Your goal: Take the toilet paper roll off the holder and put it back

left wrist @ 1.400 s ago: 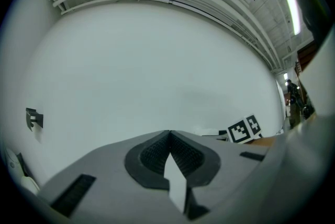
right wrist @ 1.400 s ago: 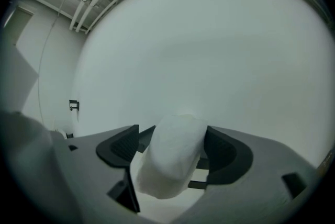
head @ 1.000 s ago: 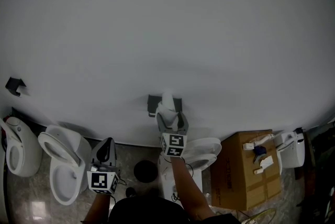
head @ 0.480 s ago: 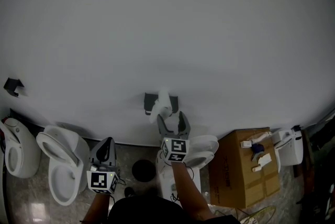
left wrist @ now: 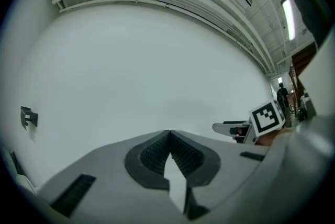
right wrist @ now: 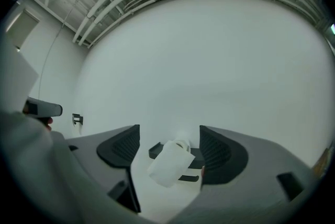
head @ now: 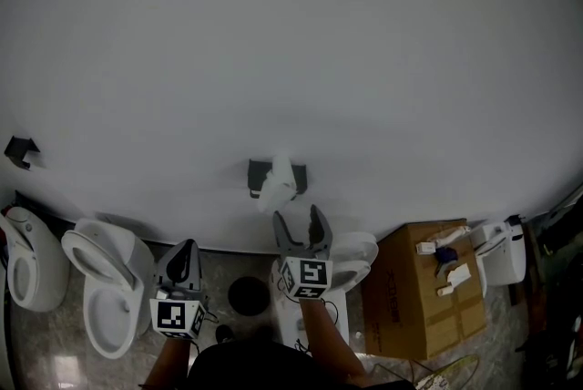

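A white toilet paper roll (head: 278, 182) sits on the dark wall holder (head: 257, 173), with a loose sheet hanging to the lower left. My right gripper (head: 299, 217) is open and empty, a short way back from the roll and just below it. The right gripper view shows the roll (right wrist: 170, 163) and the holder (right wrist: 191, 154) framed between the spread jaws of the right gripper (right wrist: 169, 133), and nothing touches the pads. My left gripper (head: 187, 249) is held low at the left, shut and empty. In its own view the left gripper (left wrist: 170, 135) points at bare wall.
Below the wall stand several white toilets (head: 107, 274), one right under my right arm (head: 353, 253). A cardboard box (head: 421, 297) with small items on top is at the right. A round black object (head: 250, 295) lies on the floor. A second dark bracket (head: 20, 149) hangs at the far left.
My right gripper has drawn back from the roll, which it had its jaws around a second ago. The roll stays on the holder. The left gripper has not moved.
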